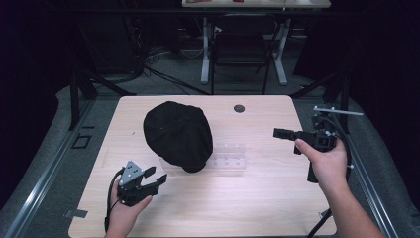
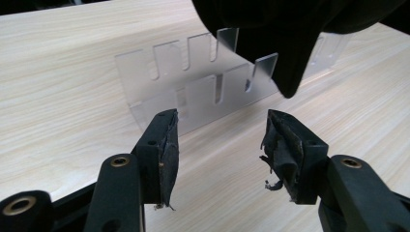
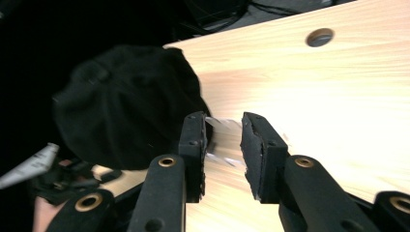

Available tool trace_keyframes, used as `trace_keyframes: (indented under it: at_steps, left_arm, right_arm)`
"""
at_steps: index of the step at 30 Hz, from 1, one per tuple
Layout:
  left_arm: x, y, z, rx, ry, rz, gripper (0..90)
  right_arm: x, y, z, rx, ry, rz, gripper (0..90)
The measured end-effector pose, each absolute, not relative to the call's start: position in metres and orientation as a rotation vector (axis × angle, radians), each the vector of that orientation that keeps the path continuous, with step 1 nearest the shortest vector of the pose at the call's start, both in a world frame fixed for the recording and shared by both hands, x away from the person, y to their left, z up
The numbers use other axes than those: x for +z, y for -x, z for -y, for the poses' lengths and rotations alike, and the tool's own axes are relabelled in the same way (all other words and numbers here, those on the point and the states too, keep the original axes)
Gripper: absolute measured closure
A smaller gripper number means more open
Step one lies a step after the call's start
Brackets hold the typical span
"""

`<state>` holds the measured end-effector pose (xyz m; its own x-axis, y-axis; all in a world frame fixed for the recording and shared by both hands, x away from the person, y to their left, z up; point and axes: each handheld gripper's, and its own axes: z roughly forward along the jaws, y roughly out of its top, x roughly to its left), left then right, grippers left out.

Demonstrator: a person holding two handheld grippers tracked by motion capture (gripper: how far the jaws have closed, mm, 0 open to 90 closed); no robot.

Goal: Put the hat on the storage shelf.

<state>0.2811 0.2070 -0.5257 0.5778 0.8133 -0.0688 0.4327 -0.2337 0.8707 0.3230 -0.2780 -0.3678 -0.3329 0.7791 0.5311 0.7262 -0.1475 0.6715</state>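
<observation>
A clear slotted rack (image 1: 229,155) stands near the middle of the wooden table (image 1: 257,198), its slots empty, and a black cap (image 1: 177,135) lies over its left end and covers that part. The left gripper (image 1: 154,178) is released, its jaws wide apart with nothing between them, near the front edge and just before the cap's brim. The right gripper (image 1: 277,133), jaws parted a little and empty, hangs by the right edge, well apart from the rack over bare wood.

The black cap (image 1: 178,135) hides part of the clear slotted rack (image 1: 229,155); the high view's bottom edge crops both forearms.
</observation>
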Motion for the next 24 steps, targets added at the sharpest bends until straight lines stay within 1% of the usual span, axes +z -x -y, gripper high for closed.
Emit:
trace_keyframes:
  at_steps: [7,20,24]
  left_arm:
    - [-0.535,-0.28,-0.213,0.492,-1.863,-1.032,46.3]
    - [-0.542,-0.281,-0.217,0.47,-1.851,-1.057,44.8]
    - [-0.542,-0.281,-0.216,0.422,-1.83,-1.06,46.0]
  right_arm:
    - [-0.391,-0.304,0.276,1.401,-1.71,-2.048,69.1]
    - [-0.433,-0.281,0.28,1.324,-1.663,-2.031,68.1]
    - [-0.449,-0.276,0.28,1.293,-1.653,-2.032,65.6]
